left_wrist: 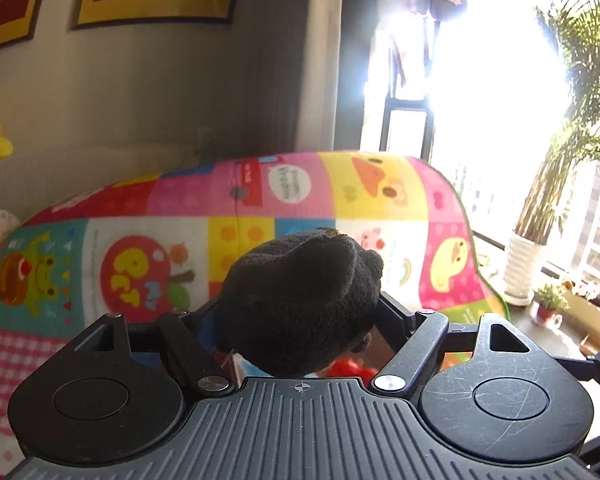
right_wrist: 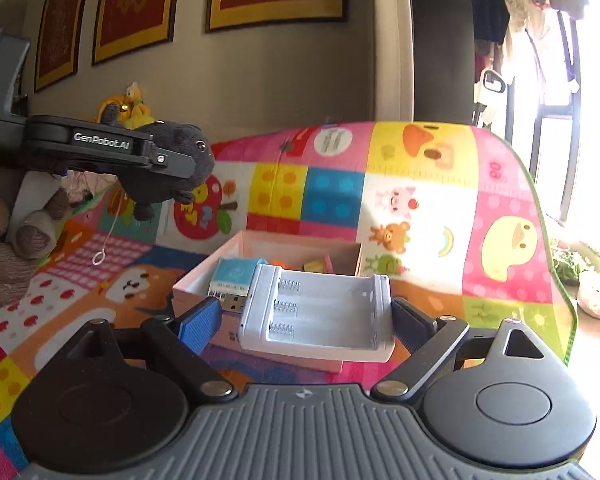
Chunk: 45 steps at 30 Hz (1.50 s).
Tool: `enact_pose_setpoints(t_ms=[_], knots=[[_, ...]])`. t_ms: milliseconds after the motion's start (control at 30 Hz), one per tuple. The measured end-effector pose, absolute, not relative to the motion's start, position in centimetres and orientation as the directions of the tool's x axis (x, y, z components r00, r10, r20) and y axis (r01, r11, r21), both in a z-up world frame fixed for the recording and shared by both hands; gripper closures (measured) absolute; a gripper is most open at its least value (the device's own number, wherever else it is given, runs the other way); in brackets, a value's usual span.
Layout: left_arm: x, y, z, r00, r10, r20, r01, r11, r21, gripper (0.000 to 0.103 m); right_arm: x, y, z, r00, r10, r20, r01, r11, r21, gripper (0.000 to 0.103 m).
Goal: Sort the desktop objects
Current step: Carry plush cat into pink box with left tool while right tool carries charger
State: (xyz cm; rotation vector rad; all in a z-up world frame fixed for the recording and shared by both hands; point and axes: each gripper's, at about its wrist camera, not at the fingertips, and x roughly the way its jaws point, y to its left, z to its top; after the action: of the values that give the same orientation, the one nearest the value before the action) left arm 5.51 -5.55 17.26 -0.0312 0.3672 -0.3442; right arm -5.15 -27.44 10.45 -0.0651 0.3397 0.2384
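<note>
My left gripper is shut on a black plush toy and holds it up in the air; the toy hides the fingertips. In the right wrist view the same left gripper and plush toy hang at the upper left, above the mat. My right gripper is shut on a white battery charger with a USB plug, held just above the near edge of a pink open box. The box holds a light blue packet and small coloured items.
A colourful cartoon play mat covers the surface and curves up at the back. Brown plush toys lie at the left. A string with a ring hangs from the plush. Potted plants stand by the bright window at the right.
</note>
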Motion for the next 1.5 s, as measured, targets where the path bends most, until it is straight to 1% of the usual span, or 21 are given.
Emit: enact_pose_setpoints(t_ms=[67,167,333,433,500,533,567,600,700,800,933,1033,1167,1333,1400,1500], knots=[[7.4,-6.9,18.0,0.871,-0.356,-0.339,0.339,0.934,-0.111,0.021,-4.9,-28.0,10.7,0.925,0.202,-0.322,-0.227,0.973,-0.04,0.012],[10.3,-8.5,17.2,0.841,-0.388,-0.376,0.352,0.922,-0.163,0.021,-4.1,-28.7,10.0,0.92,0.183,-0.346,-0.208,0.977,-0.038,0.012],[13.6,-10.4,12.2,0.757,-0.429,-0.493,0.371,0.903,-0.217,0.021,-2.6,-29.5,7.5,0.89,0.161,-0.427,-0.182,0.983,-0.009,0.012],[15.0,-10.9,8.9,0.701,-0.45,-0.553,0.377,0.892,-0.248,0.019,-2.0,-29.3,6.6,0.878,0.155,-0.452,-0.181,0.983,-0.014,0.012],[15.6,-10.6,7.5,0.678,-0.461,-0.573,0.372,0.887,-0.274,0.018,-1.7,-29.1,6.4,0.875,0.15,-0.46,-0.18,0.983,-0.023,0.012],[15.6,-10.1,7.3,0.676,-0.464,-0.572,0.369,0.886,-0.282,0.015,-1.6,-29.1,6.2,0.873,0.15,-0.464,-0.182,0.983,-0.024,0.012],[15.6,-9.7,7.3,0.682,-0.465,-0.565,0.365,0.885,-0.289,0.009,-1.4,-29.0,6.1,0.871,0.151,-0.468,-0.184,0.983,-0.025,0.012],[15.3,-9.2,7.5,0.694,-0.464,-0.55,0.359,0.886,-0.293,0.008,-1.2,-28.9,5.8,0.867,0.151,-0.474,-0.185,0.983,-0.025,0.012],[14.2,-7.2,8.7,0.74,-0.443,-0.505,0.346,0.896,-0.28,0.007,-0.3,-28.5,5.4,0.855,0.149,-0.497,-0.184,0.983,-0.021,0.012],[12.7,-5.0,8.9,0.79,-0.387,-0.476,0.301,0.921,-0.249,0.006,0.1,-27.9,5.8,0.855,0.157,-0.495,-0.193,0.981,-0.023,0.012],[9.7,-2.4,7.4,0.814,-0.346,-0.466,0.258,0.935,-0.243,0.003,1.3,-26.8,8.1,0.874,0.154,-0.461,-0.201,0.978,-0.054,0.012],[8.0,-1.2,6.1,0.822,-0.337,-0.459,0.241,0.936,-0.256,0.003,4.2,-25.8,10.4,0.875,0.173,-0.453,-0.215,0.976,-0.041,0.012],[6.2,0.0,4.5,0.824,-0.355,-0.442,0.24,0.925,-0.296,0.002,11.0,-23.4,11.8,0.811,0.203,-0.549,-0.219,0.975,0.037,0.012],[5.0,0.9,2.5,0.814,-0.385,-0.434,0.253,0.909,-0.331,0.002,19.5,-20.3,10.3,0.709,0.168,-0.685,-0.156,0.985,0.08,0.012],[5.0,1.4,2.1,0.815,-0.384,-0.434,0.241,0.906,-0.348,0.002,21.7,-19.0,9.6,0.678,0.162,-0.717,-0.141,0.986,0.089,0.012],[5.0,2.4,1.9,0.811,-0.403,-0.424,0.237,0.889,-0.392,0.002,23.9,-16.6,8.6,0.656,0.134,-0.743,-0.134,0.989,0.06,0.012]])
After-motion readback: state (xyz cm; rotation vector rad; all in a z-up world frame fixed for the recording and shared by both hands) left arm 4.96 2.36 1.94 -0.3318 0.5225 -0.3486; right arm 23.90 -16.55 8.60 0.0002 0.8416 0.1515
